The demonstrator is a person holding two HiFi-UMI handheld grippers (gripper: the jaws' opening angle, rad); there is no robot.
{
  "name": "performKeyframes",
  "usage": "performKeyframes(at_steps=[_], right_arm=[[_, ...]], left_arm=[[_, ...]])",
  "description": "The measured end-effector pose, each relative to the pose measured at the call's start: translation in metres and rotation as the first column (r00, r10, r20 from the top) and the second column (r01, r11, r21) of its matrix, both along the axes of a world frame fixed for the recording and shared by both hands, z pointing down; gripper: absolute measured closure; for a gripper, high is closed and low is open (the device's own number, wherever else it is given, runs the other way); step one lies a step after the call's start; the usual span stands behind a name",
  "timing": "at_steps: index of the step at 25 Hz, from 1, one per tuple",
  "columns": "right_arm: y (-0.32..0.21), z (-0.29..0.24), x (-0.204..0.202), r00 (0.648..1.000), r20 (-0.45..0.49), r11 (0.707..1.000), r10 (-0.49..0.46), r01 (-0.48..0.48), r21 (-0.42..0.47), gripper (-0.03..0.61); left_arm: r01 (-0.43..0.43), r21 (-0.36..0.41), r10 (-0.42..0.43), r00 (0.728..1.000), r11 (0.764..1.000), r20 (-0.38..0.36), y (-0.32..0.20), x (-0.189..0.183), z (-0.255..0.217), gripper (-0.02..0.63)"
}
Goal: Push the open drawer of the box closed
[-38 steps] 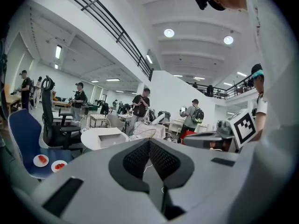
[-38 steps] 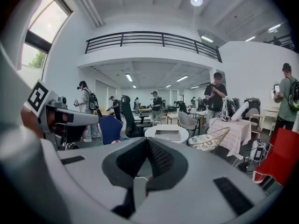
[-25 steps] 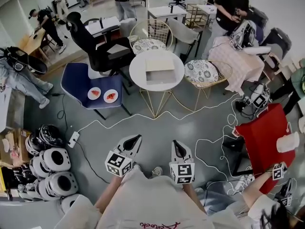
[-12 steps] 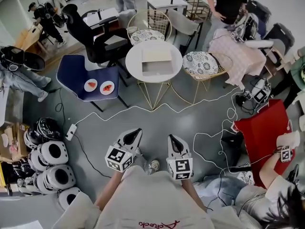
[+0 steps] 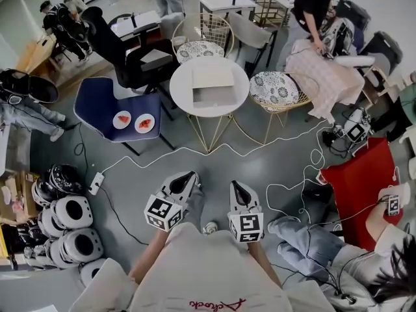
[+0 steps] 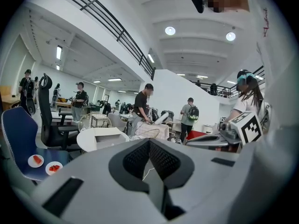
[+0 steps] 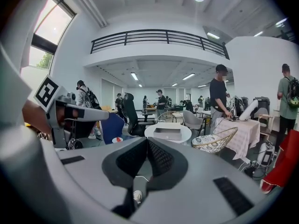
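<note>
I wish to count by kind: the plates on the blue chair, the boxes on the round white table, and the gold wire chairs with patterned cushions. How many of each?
Plates: 2
Box: 1
Gold wire chairs: 2
Total: 5

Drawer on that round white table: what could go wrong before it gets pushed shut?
1. A white cable snakes across the floor between the person and the table; a foot could catch on it.
2. The box seems to rest loose on a tabletop with thin gold legs, so a push on the open drawer might slide the whole box or rock the table rather than shut it.
</note>
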State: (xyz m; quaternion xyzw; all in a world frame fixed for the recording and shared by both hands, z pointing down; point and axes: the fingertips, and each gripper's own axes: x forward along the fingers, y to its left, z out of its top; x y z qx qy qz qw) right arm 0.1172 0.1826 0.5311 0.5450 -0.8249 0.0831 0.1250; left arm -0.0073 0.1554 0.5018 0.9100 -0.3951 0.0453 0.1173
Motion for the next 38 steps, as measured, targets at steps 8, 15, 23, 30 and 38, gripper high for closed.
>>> performKeyframes(at_steps=[8,15,23,30,38], right_arm=[[-0.062,0.007,-0.006,1.000,-0.014,1.000,0.009,-0.010,-0.021,0.563],[-0.132,0.010,-0.017,0.999,-0.031,0.999,-0.017,0.016,-0.036,0.563],[-0.224,-0.006,-0.034,0.999,-0.041,0.999,-0.005,0.003,-0.033,0.563],[-0.299,-0.022,-0.041,0.998,-0.050,1.000,0.022,-0.023,-0.019,0.563],[-0.363,-0.037,-0.061,0.999,0.031,1.000,0.011,-0.011,0.010,0.563]], left_arm=[[-0.017,-0.017,0.016,1.000,1.000,-0.018,-0.064,-0.002,0.007,0.601],[-0.012,-0.042,0.011,0.999,0.999,-0.036,-0.128,-0.007,0.015,0.601],[-0.046,-0.046,0.044,0.998,0.998,-0.050,-0.218,-0.016,0.002,0.601],[-0.070,-0.038,0.068,0.996,0.997,-0.059,-0.294,-0.024,-0.012,0.601],[-0.093,-0.041,0.090,0.994,0.995,-0.064,-0.354,-0.041,-0.013,0.601]])
